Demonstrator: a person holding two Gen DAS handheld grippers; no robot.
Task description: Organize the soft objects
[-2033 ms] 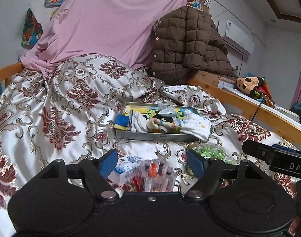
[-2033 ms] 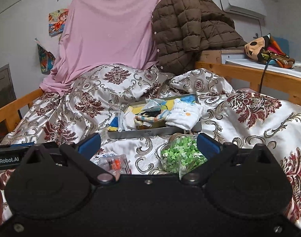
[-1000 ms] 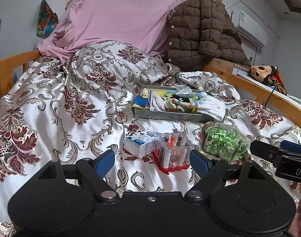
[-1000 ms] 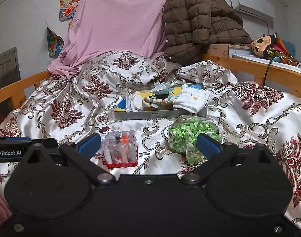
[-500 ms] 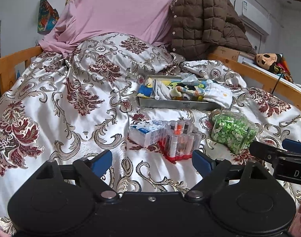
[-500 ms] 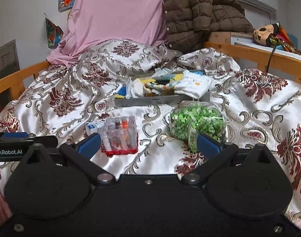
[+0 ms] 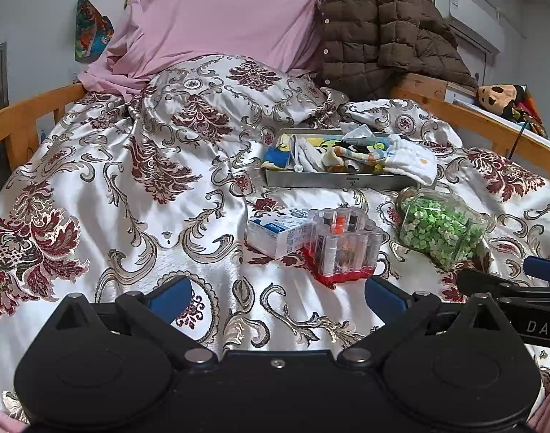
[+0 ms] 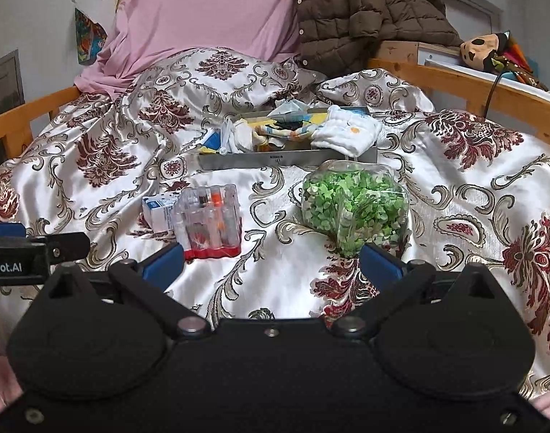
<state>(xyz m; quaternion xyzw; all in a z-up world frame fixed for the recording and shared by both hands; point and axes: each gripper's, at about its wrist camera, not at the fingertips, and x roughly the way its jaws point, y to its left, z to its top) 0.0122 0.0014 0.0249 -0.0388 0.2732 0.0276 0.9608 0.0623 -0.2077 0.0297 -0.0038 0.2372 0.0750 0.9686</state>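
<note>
A grey metal tray lies on the patterned bedspread, heaped with small soft items: a folded white cloth hangs over its right end, beside patterned socks. My left gripper hovers over bare bedspread short of a clear case of small bottles; its jaws are opening and nothing is between them. My right gripper stands open and empty, with the bag of green bits just beyond its right finger.
A white and blue box lies against the clear case of small bottles. The bag of green bits lies to their right. Wooden bed rails run down both sides. A pink sheet and brown jacket are piled at the head.
Both views have tilted downward, so the tray and the items in front of it sit higher in the picture. The left gripper's fingers have spread wider apart.
</note>
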